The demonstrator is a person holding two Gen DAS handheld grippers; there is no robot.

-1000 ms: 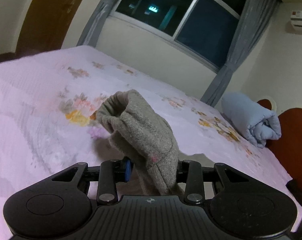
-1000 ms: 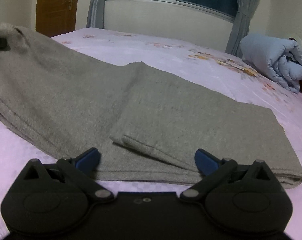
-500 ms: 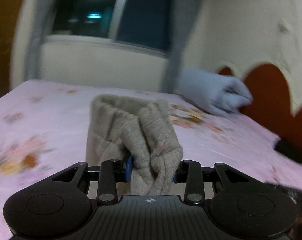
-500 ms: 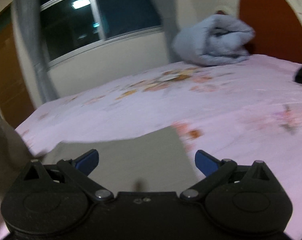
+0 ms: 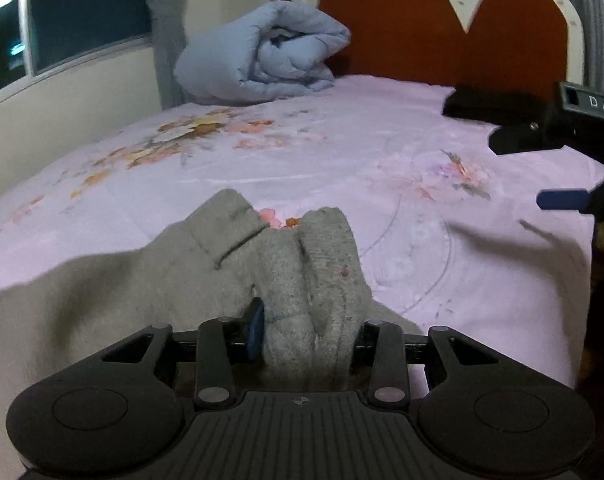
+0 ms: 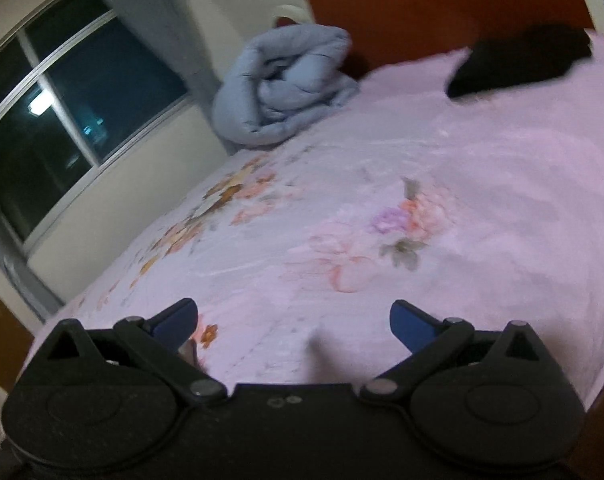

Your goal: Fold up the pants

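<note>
The grey pants [image 5: 149,280] lie on the pink flowered bed sheet [image 5: 342,152]. My left gripper [image 5: 306,332] is shut on a bunched end of the pants, which stands up between its fingers; the rest spreads to the left. My right gripper [image 6: 293,320] is open and empty, held over bare sheet; no pants show in the right wrist view. The right gripper also shows in the left wrist view [image 5: 562,184] at the right edge, above the bed.
A rolled blue quilt [image 5: 261,60] lies by the brown headboard [image 5: 442,24]. A black item [image 6: 522,60] lies on the bed near the headboard. A window [image 6: 61,120] and curtain are at the left. The bed's right edge [image 5: 586,280] drops off.
Both grippers have swung right toward the headboard. The left one carried the gripped pants end along. The right one left the pants and now faces bare sheet.
</note>
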